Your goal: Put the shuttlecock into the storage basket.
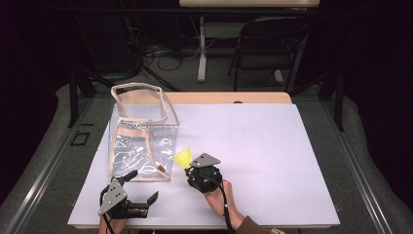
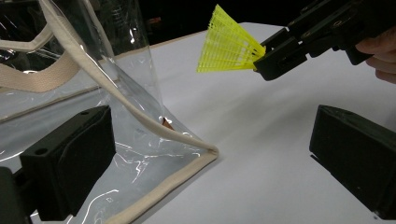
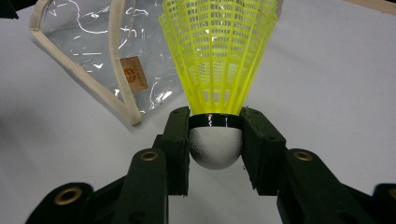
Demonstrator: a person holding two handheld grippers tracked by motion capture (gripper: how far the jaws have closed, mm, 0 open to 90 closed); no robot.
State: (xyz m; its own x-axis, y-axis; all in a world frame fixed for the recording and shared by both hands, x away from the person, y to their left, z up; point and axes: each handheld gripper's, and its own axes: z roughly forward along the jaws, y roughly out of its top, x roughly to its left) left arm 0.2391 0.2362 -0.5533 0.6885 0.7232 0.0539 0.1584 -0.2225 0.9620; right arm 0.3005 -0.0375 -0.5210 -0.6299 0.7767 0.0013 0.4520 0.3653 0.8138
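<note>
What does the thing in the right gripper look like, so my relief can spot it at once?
Start at the clear plastic bag with beige trim standing on the left of the white table. Just right of its near corner, the right gripper holds a shuttlecock by its white rounded head. Its bright yellow mesh skirt is the only vivid colour there.

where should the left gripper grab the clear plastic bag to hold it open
Grip the beige fabric rim of the clear plastic bag on its near top edge, coming from the person's side: the rim stands up stiff, while the clear walls are slick and crumpled.
</note>
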